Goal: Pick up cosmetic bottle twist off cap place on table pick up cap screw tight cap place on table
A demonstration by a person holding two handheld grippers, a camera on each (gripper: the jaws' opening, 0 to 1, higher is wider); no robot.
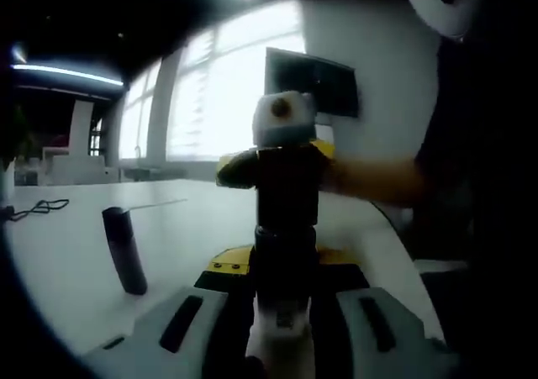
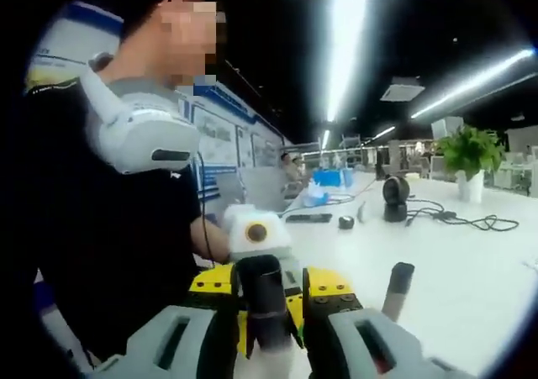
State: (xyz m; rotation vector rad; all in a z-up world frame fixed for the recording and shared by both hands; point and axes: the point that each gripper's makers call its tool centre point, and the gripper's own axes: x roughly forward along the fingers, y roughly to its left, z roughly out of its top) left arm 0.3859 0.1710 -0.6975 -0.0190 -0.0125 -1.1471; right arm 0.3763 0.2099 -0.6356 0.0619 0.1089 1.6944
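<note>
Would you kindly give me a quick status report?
Both grippers shut on bottle, held above table. Dark cylinder stands nearby, apart.

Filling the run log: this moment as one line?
left gripper: shut on cosmetic bottle | right gripper: shut on its top end | bottle: off table | dark cylinder: standing on table

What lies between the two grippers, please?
In the left gripper view, the dark cosmetic bottle runs from the left gripper up to the right gripper.
</note>
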